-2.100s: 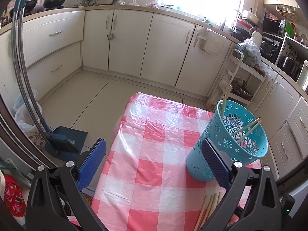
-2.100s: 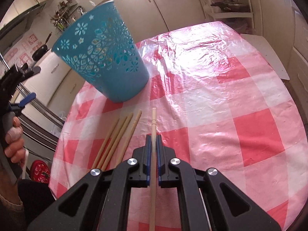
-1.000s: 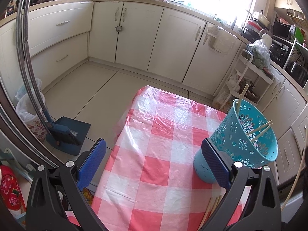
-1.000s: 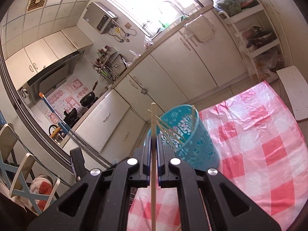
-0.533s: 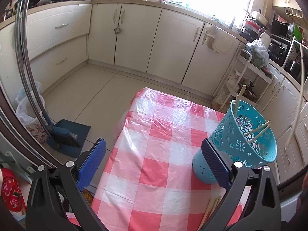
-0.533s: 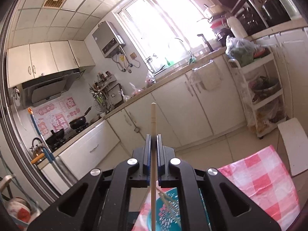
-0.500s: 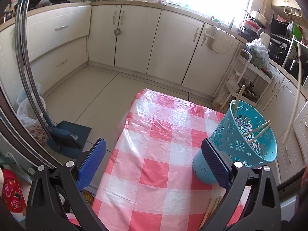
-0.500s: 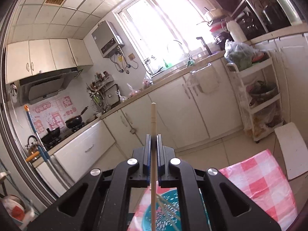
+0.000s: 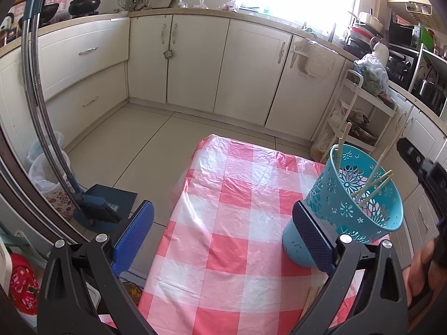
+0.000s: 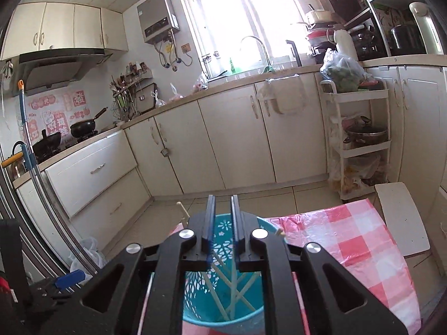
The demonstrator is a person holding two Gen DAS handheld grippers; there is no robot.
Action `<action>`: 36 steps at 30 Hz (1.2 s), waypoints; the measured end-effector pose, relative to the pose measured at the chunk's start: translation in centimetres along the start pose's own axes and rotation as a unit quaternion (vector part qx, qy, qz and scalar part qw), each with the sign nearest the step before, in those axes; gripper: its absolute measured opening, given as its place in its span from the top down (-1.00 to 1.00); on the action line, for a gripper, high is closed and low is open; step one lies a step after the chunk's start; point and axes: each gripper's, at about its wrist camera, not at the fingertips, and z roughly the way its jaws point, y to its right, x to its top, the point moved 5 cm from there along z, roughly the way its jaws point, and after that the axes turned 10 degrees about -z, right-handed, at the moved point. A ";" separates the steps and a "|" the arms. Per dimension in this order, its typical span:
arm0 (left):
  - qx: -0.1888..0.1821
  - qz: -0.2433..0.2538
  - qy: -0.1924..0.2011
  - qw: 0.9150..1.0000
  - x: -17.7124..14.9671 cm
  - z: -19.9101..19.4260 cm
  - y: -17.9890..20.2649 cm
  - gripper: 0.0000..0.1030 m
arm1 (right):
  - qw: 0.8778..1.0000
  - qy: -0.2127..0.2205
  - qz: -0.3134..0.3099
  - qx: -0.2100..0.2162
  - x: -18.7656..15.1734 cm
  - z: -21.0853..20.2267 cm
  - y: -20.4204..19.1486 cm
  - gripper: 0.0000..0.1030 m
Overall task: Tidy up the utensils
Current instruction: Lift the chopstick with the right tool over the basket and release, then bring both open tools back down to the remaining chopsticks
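A teal perforated utensil holder (image 9: 352, 209) stands on the table with a pink-and-white checked cloth (image 9: 237, 223), near its right edge. Several wooden chopsticks (image 9: 373, 187) stand inside it; they also show in the right wrist view (image 10: 233, 293). My right gripper (image 10: 222, 206) hovers directly above the holder (image 10: 223, 315), its jaws slightly apart and empty. My left gripper (image 9: 223, 231) is wide open and empty over the table's near end, its right pad (image 9: 313, 234) just in front of the holder. More chopsticks (image 9: 311, 298) lie on the cloth behind that finger.
White kitchen cabinets (image 9: 195, 64) ring the room. A white shelf trolley (image 9: 360, 122) stands past the table's far right corner. A broom and blue dustpan (image 9: 97, 206) and a bagged bin (image 9: 47, 173) sit on the floor at left. A white board (image 10: 399, 217) lies right of the table.
My right gripper carried one chopstick up over the holder, then opened. The chopstick has left its jaws and now stands in the holder. The left gripper stayed open and nearly still.
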 end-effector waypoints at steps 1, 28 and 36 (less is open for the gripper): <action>0.000 0.000 0.000 1.000 0.0 0.0 0.0 -0.85 | 1.000 -0.001 -0.002 0.001 -0.3 -0.6 -0.1 0.59; -0.047 0.197 -0.150 0.968 -10.5 2.0 3.4 -0.85 | 0.963 -0.267 -0.031 -0.018 -19.1 -3.3 0.0 0.78; -0.057 0.241 -0.186 0.951 -15.3 2.9 5.7 -0.85 | 0.960 -0.278 -0.042 -0.011 -19.6 -4.3 1.7 0.80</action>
